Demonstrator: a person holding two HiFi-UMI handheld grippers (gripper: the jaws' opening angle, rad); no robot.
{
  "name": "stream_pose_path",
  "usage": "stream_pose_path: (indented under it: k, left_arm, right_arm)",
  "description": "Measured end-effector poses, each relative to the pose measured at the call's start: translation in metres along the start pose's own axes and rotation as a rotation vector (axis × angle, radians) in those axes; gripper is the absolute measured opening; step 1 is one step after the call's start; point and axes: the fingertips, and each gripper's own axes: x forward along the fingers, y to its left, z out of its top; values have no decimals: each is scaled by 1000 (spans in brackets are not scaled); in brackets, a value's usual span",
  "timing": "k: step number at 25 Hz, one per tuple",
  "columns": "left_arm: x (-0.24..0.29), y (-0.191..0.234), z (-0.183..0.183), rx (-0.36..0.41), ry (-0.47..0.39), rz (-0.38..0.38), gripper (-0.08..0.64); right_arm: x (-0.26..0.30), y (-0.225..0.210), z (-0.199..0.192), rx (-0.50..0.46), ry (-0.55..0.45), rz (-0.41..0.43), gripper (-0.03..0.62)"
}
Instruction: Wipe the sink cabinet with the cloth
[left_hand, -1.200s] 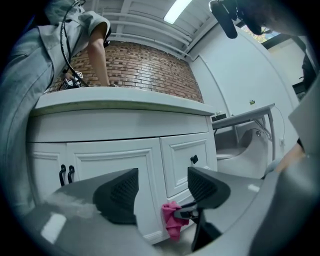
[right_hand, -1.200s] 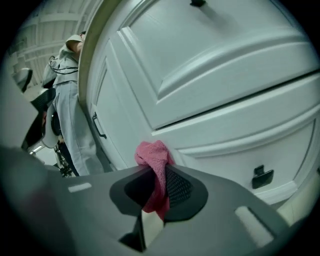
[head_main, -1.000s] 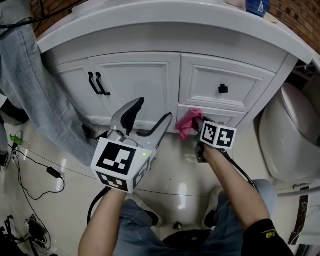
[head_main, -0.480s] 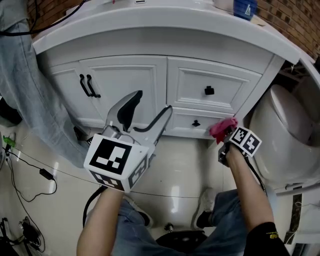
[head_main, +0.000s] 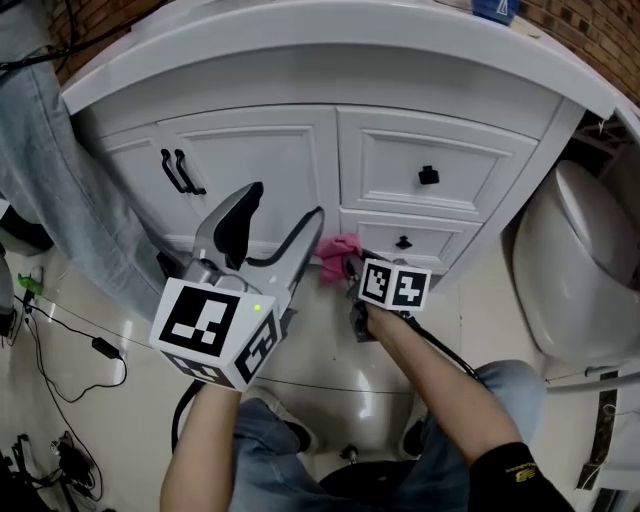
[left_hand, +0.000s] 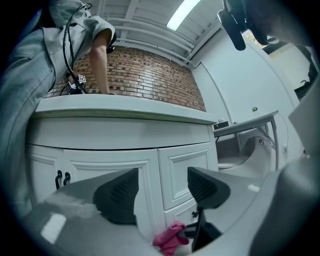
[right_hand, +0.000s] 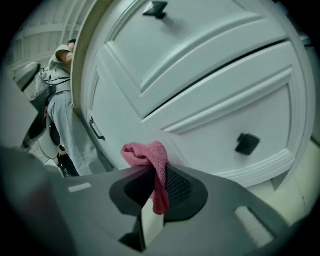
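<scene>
The white sink cabinet (head_main: 250, 165) has two doors on the left and two drawers with black knobs on the right. A pink cloth (head_main: 337, 254) is pinched in my right gripper (head_main: 347, 262), which is shut on it and presses it against the lower drawer's left end. In the right gripper view the cloth (right_hand: 150, 160) bulges from the jaws against the drawer front (right_hand: 210, 130). My left gripper (head_main: 265, 225) hangs open in front of the cabinet doors, holding nothing. From the left gripper view the cloth (left_hand: 170, 239) shows low down, between the open jaws.
A grey cloth or garment (head_main: 60, 190) hangs down the cabinet's left side. A white toilet (head_main: 580, 270) stands at the right. Cables (head_main: 60, 330) lie on the glossy floor at the left. A blue item (head_main: 497, 9) sits on the countertop.
My right gripper has swept the pink cloth leftward along the lower drawer, from its right end to its left end. The left gripper has barely moved.
</scene>
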Motion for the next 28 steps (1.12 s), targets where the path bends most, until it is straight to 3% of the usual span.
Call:
stream_pose_path:
  k: [3, 9, 12, 18, 25, 28]
  left_arm:
    - [-7, 8, -9, 12, 24, 15, 308]
    - [-13, 28, -20, -11, 48, 23, 308]
    - [-10, 24, -10, -38, 11, 12, 308]
    - [4, -9, -3, 9, 9, -61, 308]
    - [14, -28, 1, 14, 0, -83, 308]
    - [16, -29, 1, 19, 3, -82, 308]
  right_arm:
    - [23, 13, -8, 10, 8, 38, 49]
    - [8, -35, 8, 94, -40, -52, 49]
    - [-19, -67, 19, 111, -61, -118, 49]
    - [-92, -121, 39, 59, -105, -259, 49]
    - [-156, -212, 61, 213, -253, -490, 49]
    - [-152, -212, 57, 213, -254, -488, 49]
